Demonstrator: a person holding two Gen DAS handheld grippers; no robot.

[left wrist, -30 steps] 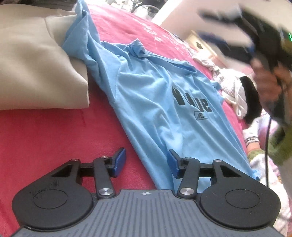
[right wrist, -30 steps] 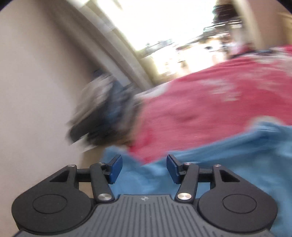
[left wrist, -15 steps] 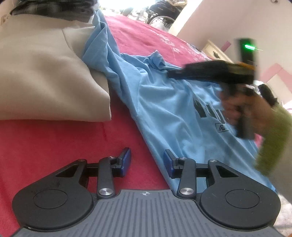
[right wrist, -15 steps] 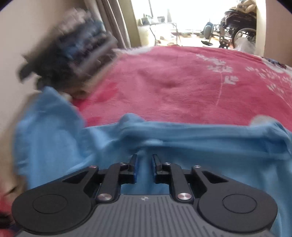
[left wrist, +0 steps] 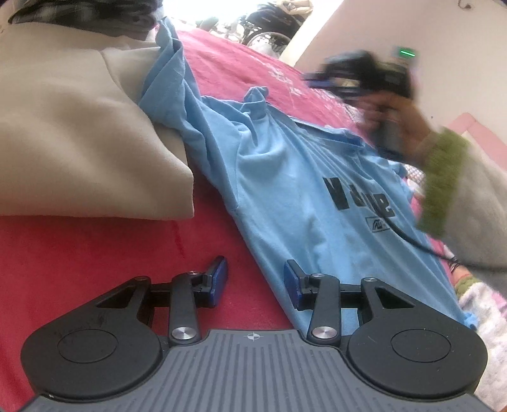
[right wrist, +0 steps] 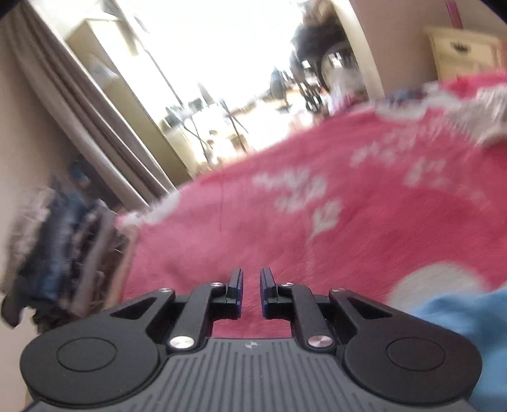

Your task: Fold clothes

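Observation:
A light blue T-shirt [left wrist: 301, 190] with black lettering lies spread front-up on the pink blanket [left wrist: 95, 260]. One sleeve is draped up against a beige folded garment. My left gripper [left wrist: 255, 277] is open, low over the blanket at the shirt's side edge, and its right finger [left wrist: 291, 280] rests on the blue cloth. A hand in a green cuff holds my right gripper [left wrist: 317, 80], blurred, in the air above the shirt's far shoulder. In the right wrist view the right gripper [right wrist: 251, 285] has its fingers almost together with only blanket showing through the slit. A corner of the shirt [right wrist: 459, 320] shows at lower right.
The beige folded garment [left wrist: 79, 126] lies at the left with dark plaid cloth [left wrist: 79, 12] on top. White patterned clothes [left wrist: 484, 320] sit at the blanket's right edge. A dark clothes pile [right wrist: 54, 253] lies by the wall, with a bright doorway beyond and a cream dresser [right wrist: 459, 54].
The right gripper went from open to nearly closed over the shirt's neck edge, then rose off the shirt with nothing in it. The left gripper crept forward along the shirt's edge.

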